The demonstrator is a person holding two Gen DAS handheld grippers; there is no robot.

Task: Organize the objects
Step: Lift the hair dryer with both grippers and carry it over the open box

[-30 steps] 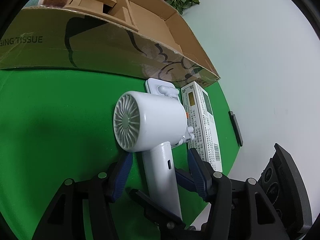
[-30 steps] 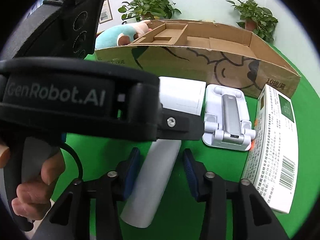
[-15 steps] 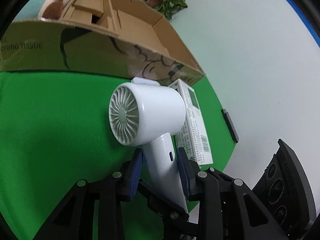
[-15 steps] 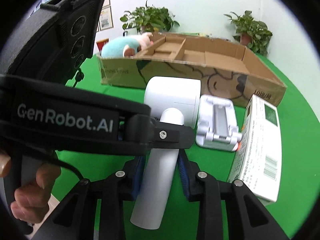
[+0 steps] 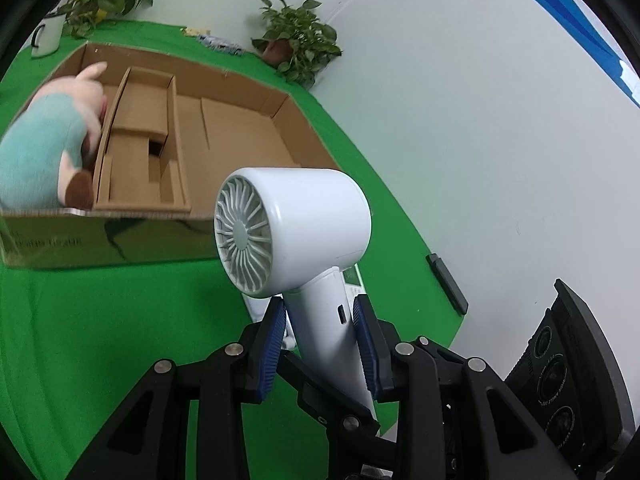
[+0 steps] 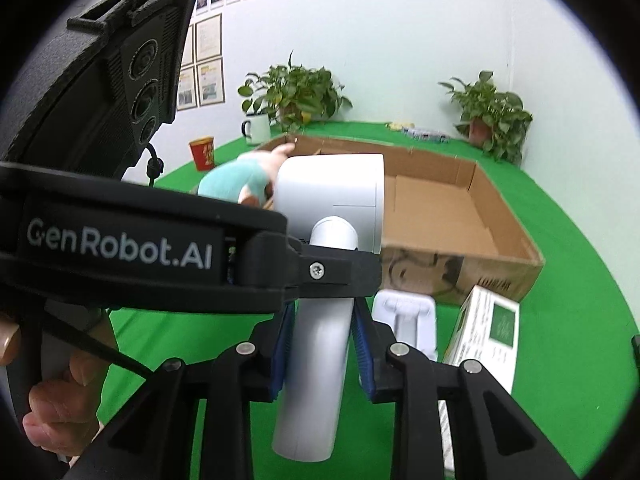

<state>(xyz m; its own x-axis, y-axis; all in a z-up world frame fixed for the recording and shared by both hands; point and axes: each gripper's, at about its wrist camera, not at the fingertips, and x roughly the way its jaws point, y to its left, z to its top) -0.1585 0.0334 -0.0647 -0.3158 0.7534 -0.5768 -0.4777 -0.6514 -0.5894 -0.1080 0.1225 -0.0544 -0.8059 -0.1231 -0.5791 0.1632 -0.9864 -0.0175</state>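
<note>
A white hair dryer [image 5: 304, 224] hangs in the air above the green cloth, grille facing left in the left wrist view. My left gripper [image 5: 320, 306] is shut on its handle just below the barrel. My right gripper [image 6: 322, 312] grips the same handle lower down; its jaws are closing, with both blue pads pressed against the dryer [image 6: 336, 192]. Behind it stands an open cardboard box [image 5: 248, 120] with dividers, and a teal and pink plush toy [image 5: 44, 152] lies at its left end. The left tool's housing [image 6: 120, 248] hides the left part of the right wrist view.
A white phone stand [image 6: 408, 312] and a white carton with a green label [image 6: 488, 332] lie on the cloth in front of the box [image 6: 460, 208]. Potted plants [image 6: 296, 92], a mug [image 6: 258, 128] and a red cup [image 6: 202, 152] stand behind. A black bar [image 5: 448, 284] lies at the cloth's right edge.
Both grippers have closed on the dryer's handle and lifted it off the cloth. The views have tilted up, so the box interior now shows.
</note>
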